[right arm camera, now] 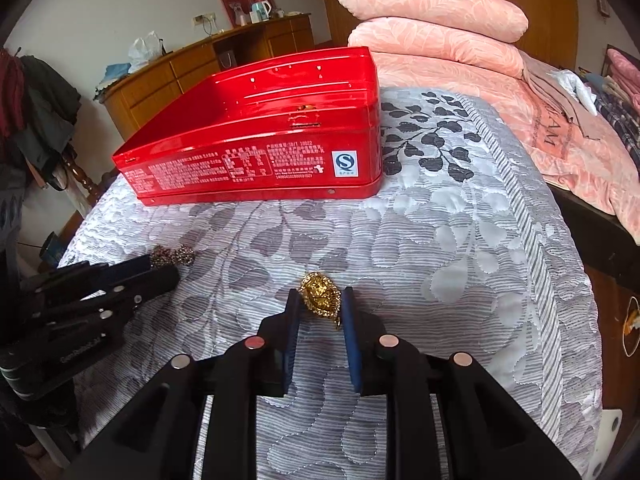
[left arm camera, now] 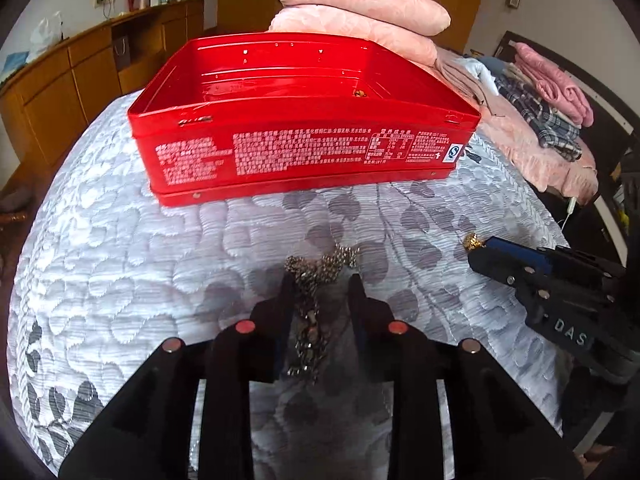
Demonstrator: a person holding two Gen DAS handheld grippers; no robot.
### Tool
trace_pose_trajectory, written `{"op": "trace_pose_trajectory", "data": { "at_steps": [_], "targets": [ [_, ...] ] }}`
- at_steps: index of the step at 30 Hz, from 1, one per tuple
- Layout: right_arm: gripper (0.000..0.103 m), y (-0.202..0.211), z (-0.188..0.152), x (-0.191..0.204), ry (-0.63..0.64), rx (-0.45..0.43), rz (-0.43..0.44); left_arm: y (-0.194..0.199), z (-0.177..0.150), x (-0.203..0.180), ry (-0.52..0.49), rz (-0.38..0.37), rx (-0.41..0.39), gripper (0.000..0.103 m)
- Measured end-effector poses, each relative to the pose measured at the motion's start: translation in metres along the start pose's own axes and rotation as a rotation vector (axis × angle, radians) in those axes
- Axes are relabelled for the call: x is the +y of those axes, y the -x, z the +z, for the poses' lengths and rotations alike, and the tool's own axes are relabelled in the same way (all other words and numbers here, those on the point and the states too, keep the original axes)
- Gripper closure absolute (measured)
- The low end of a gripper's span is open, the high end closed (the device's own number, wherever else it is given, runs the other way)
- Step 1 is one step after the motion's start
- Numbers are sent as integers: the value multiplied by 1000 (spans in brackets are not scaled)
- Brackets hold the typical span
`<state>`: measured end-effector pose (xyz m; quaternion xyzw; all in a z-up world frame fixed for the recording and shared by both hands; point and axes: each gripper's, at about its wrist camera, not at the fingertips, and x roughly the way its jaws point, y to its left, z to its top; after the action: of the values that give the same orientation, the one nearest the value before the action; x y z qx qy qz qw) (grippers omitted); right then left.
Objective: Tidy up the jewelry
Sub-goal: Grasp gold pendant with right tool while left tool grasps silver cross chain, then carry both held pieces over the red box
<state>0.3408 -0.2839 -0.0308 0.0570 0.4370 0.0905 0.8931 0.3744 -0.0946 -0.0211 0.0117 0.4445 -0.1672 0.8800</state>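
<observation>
Nearest my left lens, my left gripper (left arm camera: 318,280) straddles a tangled silver chain (left arm camera: 316,272) on the quilt (left arm camera: 120,264); my fingers stand apart on either side of it, not pinching. Beyond lies the open red tin (left arm camera: 304,120) toward the quilt's far edge, a small trinket (left arm camera: 360,93) already inside; stacked pink pillows (left arm camera: 360,8) rise behind it. Through my right lens, my right gripper (right arm camera: 320,300) has its blue pads against a gold ornament (right arm camera: 322,294), seemingly clamped on it, near the quilt's near edge, with the tin ahead and to the left. I judge the gathering step underway: next, close on the chain, lift both pieces, carry them over the tin's wall and release. A wooden sideboard (right arm camera: 208,68) lines the far wall.
</observation>
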Motion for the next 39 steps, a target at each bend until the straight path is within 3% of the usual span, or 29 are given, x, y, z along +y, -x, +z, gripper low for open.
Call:
{"op": "trace_pose_trajectory", "data": {
  "at_steps": [3,6,23,33,39],
  "targets": [
    [82,0,0,2,9,0,-12,-2,2,-2,-5,17,-4,88],
    [84,1,-1,1,4,-5,-14,1,0,3,21,-4,-14,89],
    [84,52,9,13,15,-119,19,80,-9,14,62,-40,-204,90],
    [84,79,40,31,72,-208,23,103,14,11,53,-52,-283,90],
    [84,85,70,37,90,-251,31,109,44,9,50,-66,-327,90]
  ]
}}
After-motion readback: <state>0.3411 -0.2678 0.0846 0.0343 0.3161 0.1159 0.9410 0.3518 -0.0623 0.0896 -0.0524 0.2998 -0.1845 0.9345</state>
